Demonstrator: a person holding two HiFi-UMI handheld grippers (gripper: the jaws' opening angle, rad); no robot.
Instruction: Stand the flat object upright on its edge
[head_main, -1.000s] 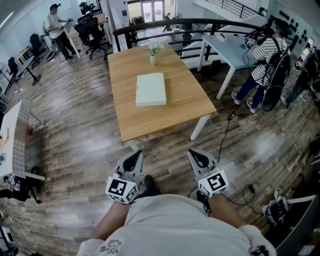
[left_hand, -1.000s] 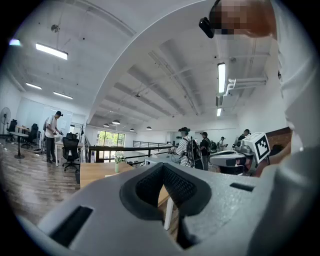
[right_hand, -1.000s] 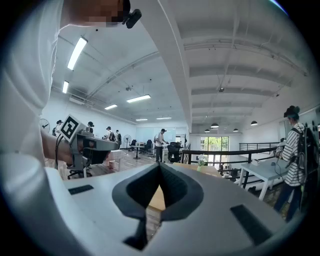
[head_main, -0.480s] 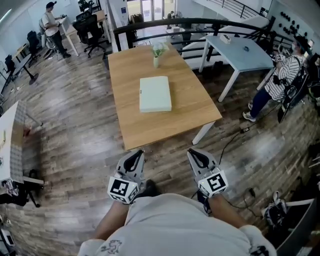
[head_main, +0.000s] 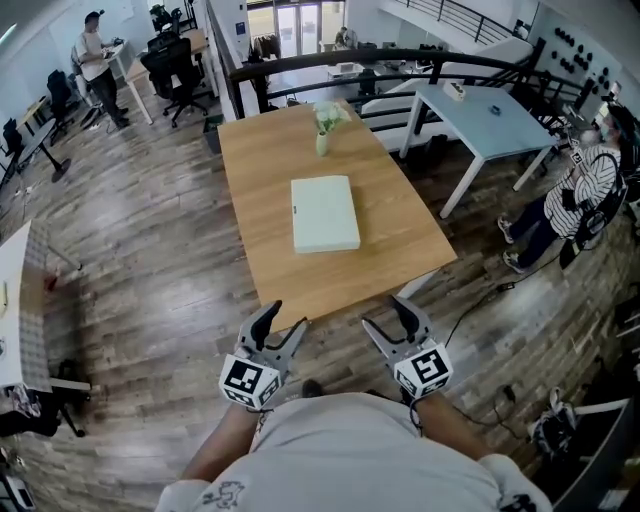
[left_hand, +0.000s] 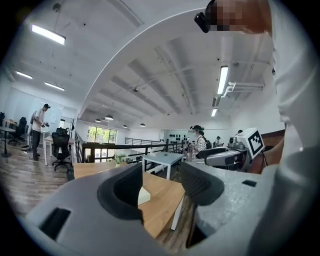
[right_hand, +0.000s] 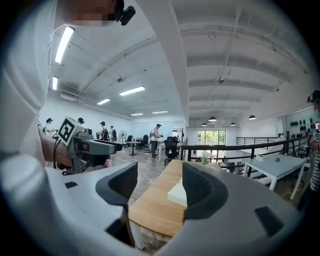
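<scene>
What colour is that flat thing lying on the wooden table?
Pale mint green. The flat rectangular object on the light wooden table shows best in the head view.

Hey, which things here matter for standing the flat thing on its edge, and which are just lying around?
For the job: pale green flat object; wooden table; left gripper and right gripper, jaws just opening, nothing between them.
Lying about: vase with plant; light blue table.

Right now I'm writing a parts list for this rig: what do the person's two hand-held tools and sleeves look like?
The left grey moulded-plastic tool and the matching right tool each have two curved jaws with dark pads and a white cube of black square markers. Their jaws have just been opening, nothing between them. The person wears a white short-sleeved shirt.
</scene>
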